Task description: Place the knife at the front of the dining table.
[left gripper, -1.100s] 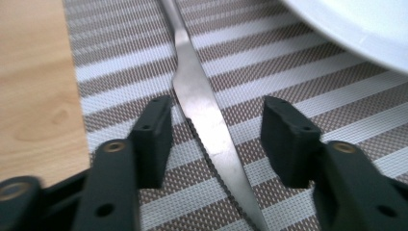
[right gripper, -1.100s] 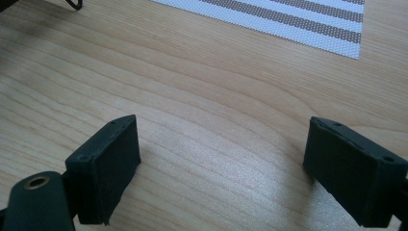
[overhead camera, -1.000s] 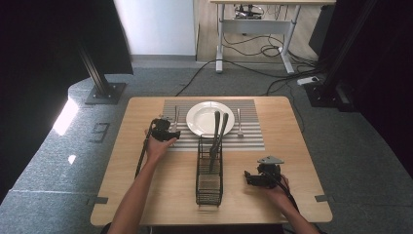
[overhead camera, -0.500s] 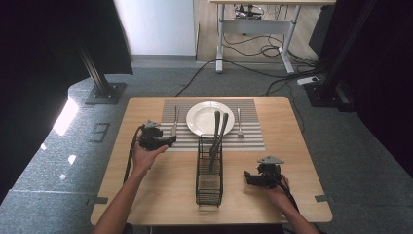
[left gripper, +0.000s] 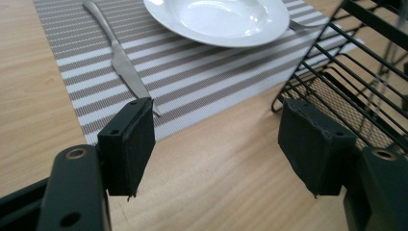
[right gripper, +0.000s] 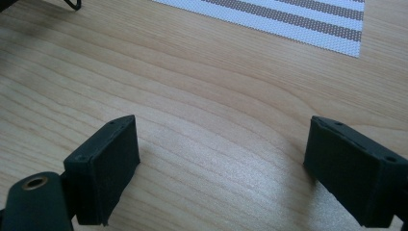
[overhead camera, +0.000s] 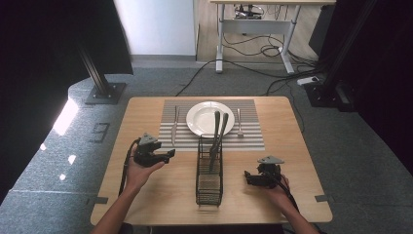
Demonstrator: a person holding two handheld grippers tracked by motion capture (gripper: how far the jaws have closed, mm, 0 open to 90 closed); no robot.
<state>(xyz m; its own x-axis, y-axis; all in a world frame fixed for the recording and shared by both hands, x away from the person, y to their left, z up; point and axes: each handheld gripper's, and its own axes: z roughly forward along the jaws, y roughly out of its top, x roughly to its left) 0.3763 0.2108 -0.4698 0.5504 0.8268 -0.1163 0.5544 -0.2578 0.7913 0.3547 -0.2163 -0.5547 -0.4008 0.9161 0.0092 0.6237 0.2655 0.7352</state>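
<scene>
While both my hands hover over the table (overhead camera: 160,195), my left gripper (left gripper: 216,144) has its jaws spread wide and empty, near the striped placemat (left gripper: 192,82) where a knife (left gripper: 120,57) lies beside the white plate (left gripper: 216,19). A black wire caddy (overhead camera: 209,170) holding utensils (overhead camera: 218,131) stands between my hands. My right gripper (right gripper: 221,163) is equally wide, gripping nothing, above bare wood.

Lab or studio recording setup, not a home. Wooden table (overhead camera: 146,195) on grey carpet (overhead camera: 360,161), black curtains (overhead camera: 44,58) both sides, black stand post (overhead camera: 97,78) far left, cables (overhead camera: 253,46) under far desk (overhead camera: 253,19).
</scene>
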